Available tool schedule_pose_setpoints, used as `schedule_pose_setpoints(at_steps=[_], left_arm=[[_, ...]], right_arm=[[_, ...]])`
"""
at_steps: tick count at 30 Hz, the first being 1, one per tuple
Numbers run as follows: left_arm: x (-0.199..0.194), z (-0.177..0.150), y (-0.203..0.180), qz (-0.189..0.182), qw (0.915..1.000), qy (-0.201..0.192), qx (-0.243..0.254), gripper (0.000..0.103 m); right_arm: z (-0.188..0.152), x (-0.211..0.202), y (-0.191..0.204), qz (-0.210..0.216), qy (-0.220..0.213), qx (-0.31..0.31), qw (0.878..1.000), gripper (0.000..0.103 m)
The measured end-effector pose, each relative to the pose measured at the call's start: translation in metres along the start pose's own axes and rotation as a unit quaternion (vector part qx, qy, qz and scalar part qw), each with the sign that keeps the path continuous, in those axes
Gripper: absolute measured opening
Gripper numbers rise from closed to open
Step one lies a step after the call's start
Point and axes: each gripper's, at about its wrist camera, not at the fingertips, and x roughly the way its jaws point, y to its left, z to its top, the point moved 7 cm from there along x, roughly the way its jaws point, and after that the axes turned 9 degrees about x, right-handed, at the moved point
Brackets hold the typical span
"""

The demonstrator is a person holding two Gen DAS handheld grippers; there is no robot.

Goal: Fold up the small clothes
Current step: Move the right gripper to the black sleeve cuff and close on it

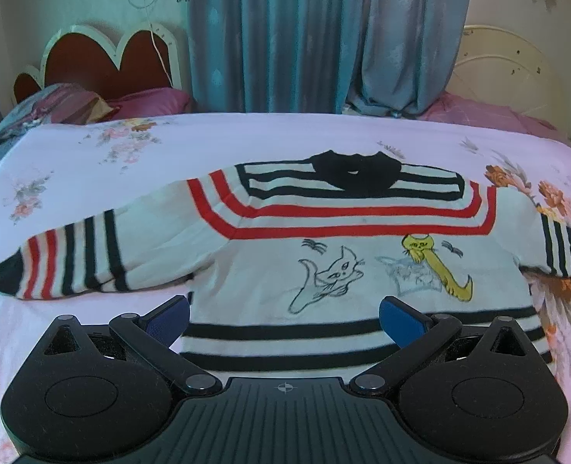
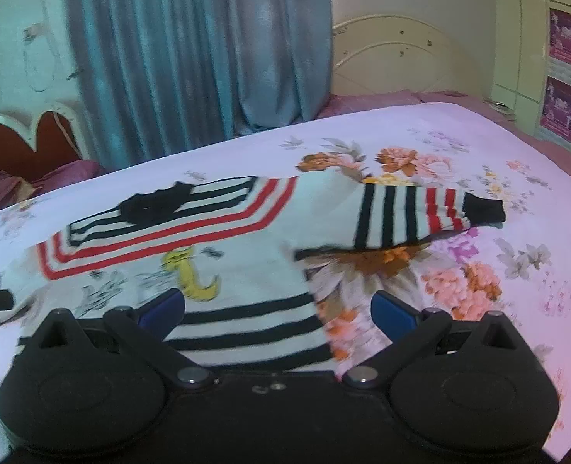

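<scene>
We saw sweater (image 1: 285,270) flat on bed (image 1: 92,154); left tongs (image 1: 284,315) and right tongs (image 2: 277,311) spread, holding nothing.

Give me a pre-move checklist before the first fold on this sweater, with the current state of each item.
1. Sweater spread flat on the bed, front up: ok.
2. Both sleeves out to the sides, left sleeve and right sleeve: ok.
3. Left gripper open and empty, over the hem: ok.
4. Right gripper open and empty, at the hem's right corner: ok.
5. Right wrist view sharp enough to aim: not ok, blurred.
6. Whether either gripper touches the cloth: cannot tell.
</scene>
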Motion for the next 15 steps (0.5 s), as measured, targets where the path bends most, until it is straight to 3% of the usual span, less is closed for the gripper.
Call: schedule_pose_setpoints(at_steps=[11, 15], left_arm=[[0.059, 0.021, -0.042, 0.022, 0.9993, 0.018, -0.025, 0.103], [0.074, 0.028, -0.059, 0.015, 0.9993, 0.015, -0.030, 0.103]], right_arm=[[0.048, 0.087, -0.091, -0.039, 0.018, 0.035, 0.998, 0.102], [0.062, 0.112, -0.133, -0.054, 0.027, 0.071, 0.996, 0.095]])
